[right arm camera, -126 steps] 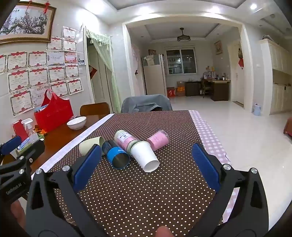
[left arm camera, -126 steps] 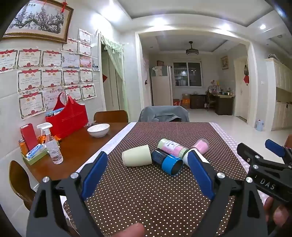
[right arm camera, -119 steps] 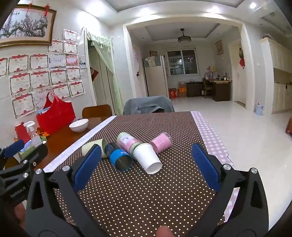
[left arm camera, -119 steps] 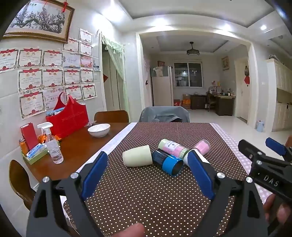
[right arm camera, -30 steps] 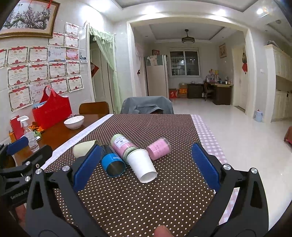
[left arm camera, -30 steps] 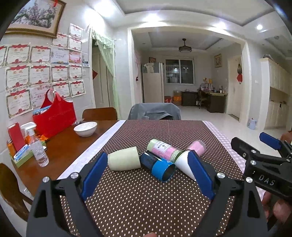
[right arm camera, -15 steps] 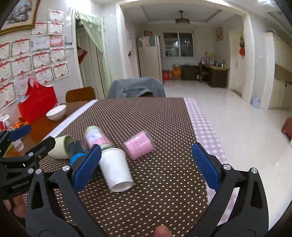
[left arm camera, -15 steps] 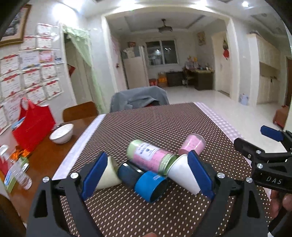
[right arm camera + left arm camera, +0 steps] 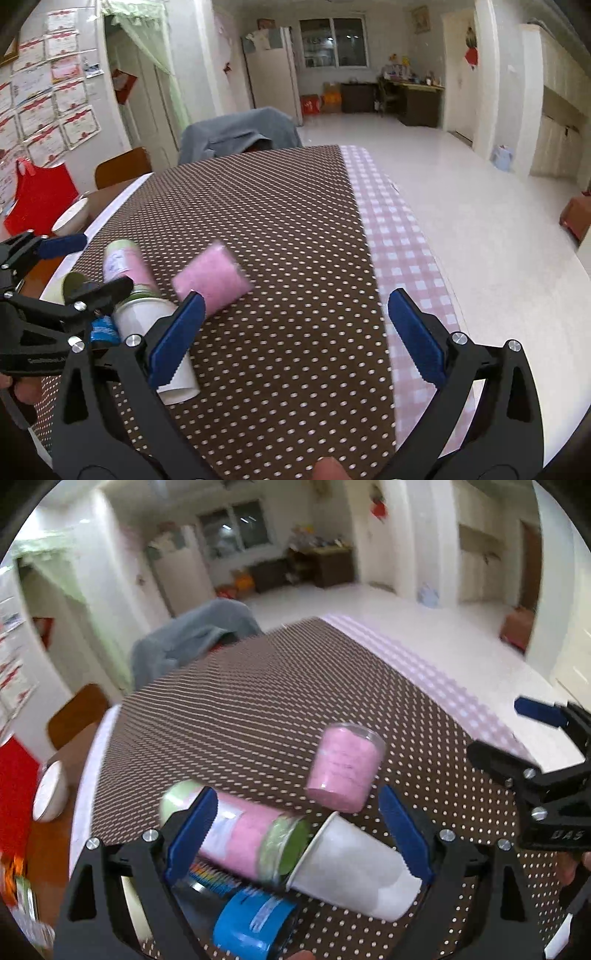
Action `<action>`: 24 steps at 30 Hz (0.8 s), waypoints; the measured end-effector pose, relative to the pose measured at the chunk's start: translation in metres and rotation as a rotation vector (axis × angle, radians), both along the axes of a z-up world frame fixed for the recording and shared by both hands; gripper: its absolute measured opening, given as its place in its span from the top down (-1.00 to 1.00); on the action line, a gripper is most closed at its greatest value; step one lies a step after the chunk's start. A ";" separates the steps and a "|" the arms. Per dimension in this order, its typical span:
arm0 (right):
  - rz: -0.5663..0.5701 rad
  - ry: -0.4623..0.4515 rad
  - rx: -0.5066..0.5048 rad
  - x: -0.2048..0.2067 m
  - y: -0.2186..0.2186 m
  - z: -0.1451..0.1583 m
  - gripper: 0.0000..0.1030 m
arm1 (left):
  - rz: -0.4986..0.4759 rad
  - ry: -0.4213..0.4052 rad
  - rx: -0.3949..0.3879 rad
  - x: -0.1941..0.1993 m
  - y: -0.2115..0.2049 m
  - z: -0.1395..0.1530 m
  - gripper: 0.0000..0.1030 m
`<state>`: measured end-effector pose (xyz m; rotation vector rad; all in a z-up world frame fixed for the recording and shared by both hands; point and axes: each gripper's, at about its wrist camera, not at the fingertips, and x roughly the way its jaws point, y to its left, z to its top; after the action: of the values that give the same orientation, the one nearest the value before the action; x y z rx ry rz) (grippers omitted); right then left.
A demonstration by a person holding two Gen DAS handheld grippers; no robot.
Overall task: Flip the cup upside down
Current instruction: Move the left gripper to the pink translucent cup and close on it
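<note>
Between the left claw [image 9: 295,830] pads: white cup [image 9: 354,871], matt, paper-like. Touching its base, pink-and-green cup [image 9: 243,834], smooth, with a paper-looking label. Ahead of the claw: pink cup [image 9: 345,766], clear glossy plastic rim. Below the claw: blue cup [image 9: 251,923], glossy, printed. Table [image 9: 295,229] cover: dotted brown cloth, matt. Claw pads [image 9: 413,334]: blue ridged plastic; arms matt black, shiny metal screws. Floor [image 9: 480,206] right of the right claw [image 9: 293,336]: glossy

Left tongs [image 9: 295,834] and right tongs [image 9: 295,332], jaws wide apart.
</note>
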<state>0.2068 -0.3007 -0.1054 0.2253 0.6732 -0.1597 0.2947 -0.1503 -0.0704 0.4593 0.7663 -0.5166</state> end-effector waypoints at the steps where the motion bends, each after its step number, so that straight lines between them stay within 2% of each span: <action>1: -0.006 0.005 0.005 0.002 -0.003 -0.002 -0.88 | -0.018 0.019 0.012 0.006 -0.005 -0.004 -0.70; 7: -0.022 0.030 0.025 0.008 -0.011 -0.016 -0.88 | -0.085 0.128 0.074 0.031 -0.025 -0.028 -0.70; 11: -0.029 0.037 0.037 0.011 -0.015 -0.020 -0.88 | -0.104 0.167 0.103 0.045 -0.034 -0.039 -0.70; 14: -0.030 0.042 0.040 0.013 -0.016 -0.022 -0.88 | -0.106 0.233 0.123 0.059 -0.041 -0.050 -0.70; 24: -0.038 0.064 0.064 0.022 -0.024 -0.032 -0.88 | -0.148 0.324 0.155 0.081 -0.062 -0.068 -0.66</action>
<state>0.2287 -0.3245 -0.1375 0.2960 0.7387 -0.1828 0.3759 -0.2121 -0.1383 0.5874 1.0944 -0.6823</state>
